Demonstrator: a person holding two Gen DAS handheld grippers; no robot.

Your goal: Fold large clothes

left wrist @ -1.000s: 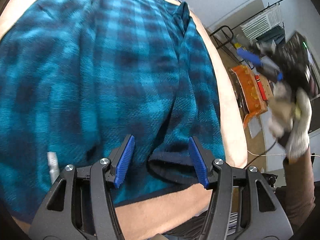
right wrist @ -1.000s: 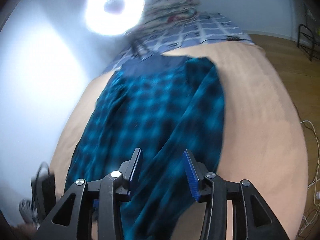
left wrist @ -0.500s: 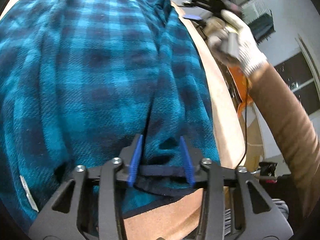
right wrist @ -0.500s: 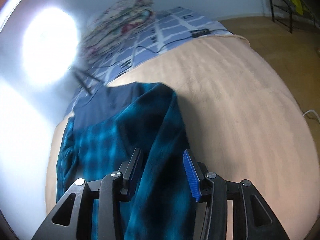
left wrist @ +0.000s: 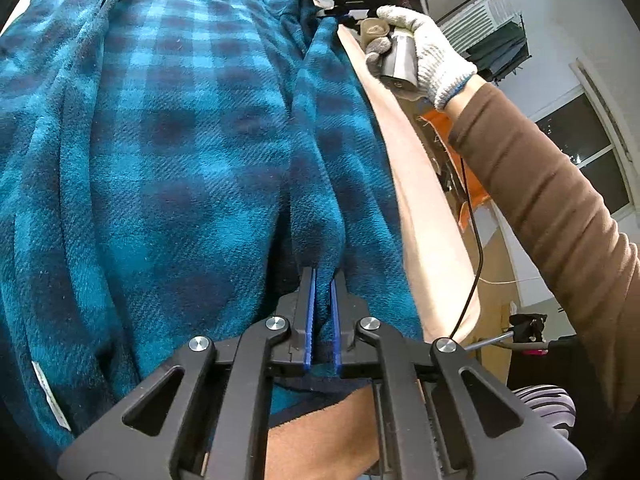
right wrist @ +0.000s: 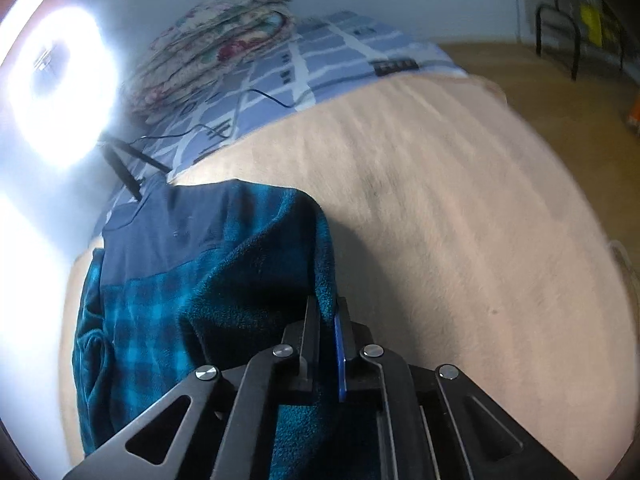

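Observation:
A teal and navy plaid fleece garment [left wrist: 180, 140] lies spread on a beige blanket [left wrist: 420, 200]. My left gripper [left wrist: 322, 280] has its jaws closing tight on a pinched ridge of the fabric just above the dark hem, and the pads press the cloth. In the right wrist view my right gripper [right wrist: 326, 308] has its jaws closing on the garment's [right wrist: 248, 264] right edge, below the navy yoke [right wrist: 168, 232]. The left wrist view shows that right gripper [left wrist: 332, 12] at the garment's far corner, held by a gloved hand [left wrist: 424, 52].
The beige blanket [right wrist: 460, 220] stretches wide to the right of the garment. Beyond it lie a blue checked sheet [right wrist: 340, 52] with cables and a folded floral quilt [right wrist: 216, 40]. A ring light [right wrist: 56, 88] glares at left. A brown sleeve [left wrist: 540, 200] crosses at right.
Both grippers went from open to shut on the fabric. The right hand travelled along the garment's right edge to its far corner; the left gripper stayed near the hem.

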